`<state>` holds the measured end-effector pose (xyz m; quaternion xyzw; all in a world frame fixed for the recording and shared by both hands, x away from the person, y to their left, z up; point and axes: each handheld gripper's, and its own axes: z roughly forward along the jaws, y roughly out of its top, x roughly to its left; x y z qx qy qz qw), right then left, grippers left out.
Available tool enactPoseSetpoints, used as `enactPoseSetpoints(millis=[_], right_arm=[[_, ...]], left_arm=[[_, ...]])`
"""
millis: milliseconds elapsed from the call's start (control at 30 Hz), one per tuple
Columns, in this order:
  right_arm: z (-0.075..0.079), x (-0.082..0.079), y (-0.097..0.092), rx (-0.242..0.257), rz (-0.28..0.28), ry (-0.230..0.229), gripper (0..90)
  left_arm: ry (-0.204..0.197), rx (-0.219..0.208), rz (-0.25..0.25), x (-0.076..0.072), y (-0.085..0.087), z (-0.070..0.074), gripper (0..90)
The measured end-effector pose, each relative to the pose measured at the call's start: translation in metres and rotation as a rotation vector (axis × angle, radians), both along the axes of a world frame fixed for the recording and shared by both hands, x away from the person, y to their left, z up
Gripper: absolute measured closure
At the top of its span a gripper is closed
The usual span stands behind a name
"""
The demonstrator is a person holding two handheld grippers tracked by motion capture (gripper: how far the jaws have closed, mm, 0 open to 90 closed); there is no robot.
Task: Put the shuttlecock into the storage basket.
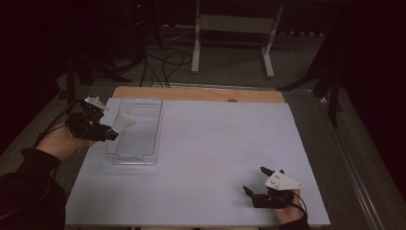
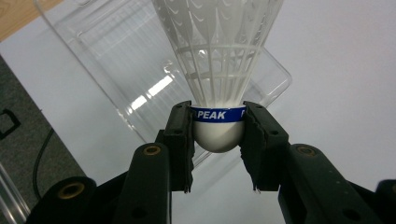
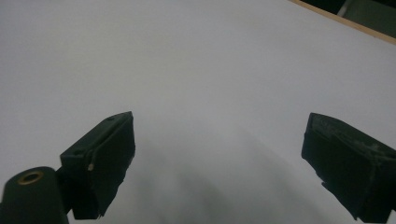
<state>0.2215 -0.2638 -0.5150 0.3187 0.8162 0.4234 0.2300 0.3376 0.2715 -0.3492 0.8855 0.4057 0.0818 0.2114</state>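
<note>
A white plastic shuttlecock [image 2: 218,60] with a blue band reading PEAK is clamped by its rounded cork between the pads of my left gripper [image 2: 218,140]. In the high view that left gripper [image 1: 112,133] hangs over the left rim of a clear plastic tray [image 1: 143,143], the shuttlecock [image 1: 123,121] pointing its skirt over the tray. The same tray [image 2: 116,65] lies under the shuttlecock in the left gripper view. My right gripper [image 1: 262,181] rests low at the front right of the white board, jaws wide apart with nothing between them [image 3: 219,163].
A white board [image 1: 215,143] covers the wooden table [image 1: 191,92]. Beyond the table's far edge, cables [image 1: 163,62] and a white stand frame [image 1: 234,43] sit on the dark floor. A metal rail [image 1: 354,163] runs along the right side.
</note>
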Motion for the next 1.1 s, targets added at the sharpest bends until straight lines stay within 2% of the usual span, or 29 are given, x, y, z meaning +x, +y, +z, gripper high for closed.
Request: enactPoseSetpoints(millis=[433, 867, 1100], right_arm=[[0.0, 0.0, 0.001, 0.0, 0.002, 0.005, 9.6], [0.0, 0.0, 0.001, -0.001, 0.002, 0.004, 9.6], [-0.001, 0.0, 0.001, -0.006, 0.006, 0.006, 9.6]], left_arm=[[0.023, -0.003, 0.037, 0.005, 0.01, -0.017, 65.9], [0.027, -0.019, 0.044, 0.01, 0.01, -0.035, 65.9], [0.035, -0.005, 0.044, 0.013, 0.009, -0.049, 65.8]])
